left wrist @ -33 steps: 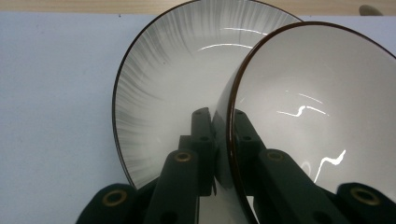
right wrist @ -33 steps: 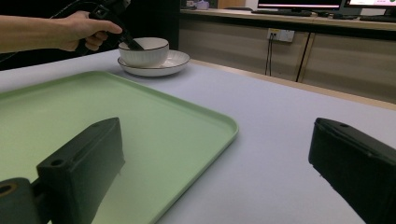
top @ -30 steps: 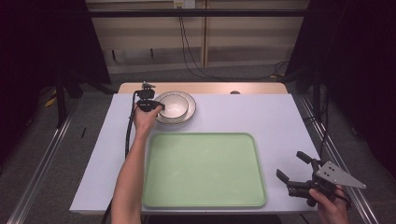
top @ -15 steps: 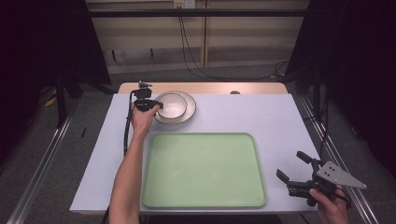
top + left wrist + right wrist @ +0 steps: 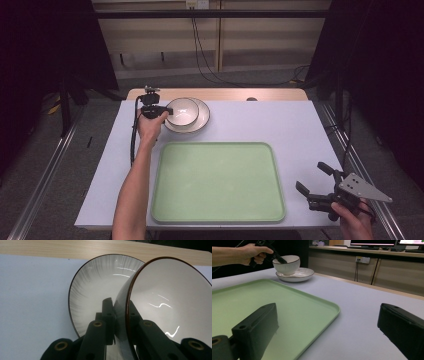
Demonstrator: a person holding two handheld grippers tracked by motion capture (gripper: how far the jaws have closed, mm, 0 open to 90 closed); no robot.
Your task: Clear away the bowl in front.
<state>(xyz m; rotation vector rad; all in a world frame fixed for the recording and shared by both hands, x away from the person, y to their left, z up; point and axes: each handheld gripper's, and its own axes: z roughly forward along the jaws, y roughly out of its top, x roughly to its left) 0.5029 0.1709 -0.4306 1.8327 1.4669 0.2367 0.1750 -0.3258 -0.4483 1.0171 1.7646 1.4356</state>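
Observation:
A white bowl (image 5: 182, 111) with a dark rim sits on or just above a white plate (image 5: 202, 117) at the far left of the table. My left gripper (image 5: 167, 112) is shut on the bowl's near-left rim. In the left gripper view one finger (image 5: 107, 307) lies outside the bowl (image 5: 170, 297) wall and the other inside, with the plate (image 5: 95, 287) behind. My right gripper (image 5: 312, 176) stands open at the table's front right corner, nothing between its jaws. The right gripper view shows the bowl (image 5: 287, 263), the plate (image 5: 297, 275) and the left gripper (image 5: 278, 257) far off.
A large light-green tray (image 5: 217, 182) lies bare in the middle front of the pale table (image 5: 280, 125). Its corner (image 5: 332, 307) is just ahead of my right gripper (image 5: 328, 322). A wooden strip runs along the table's far edge.

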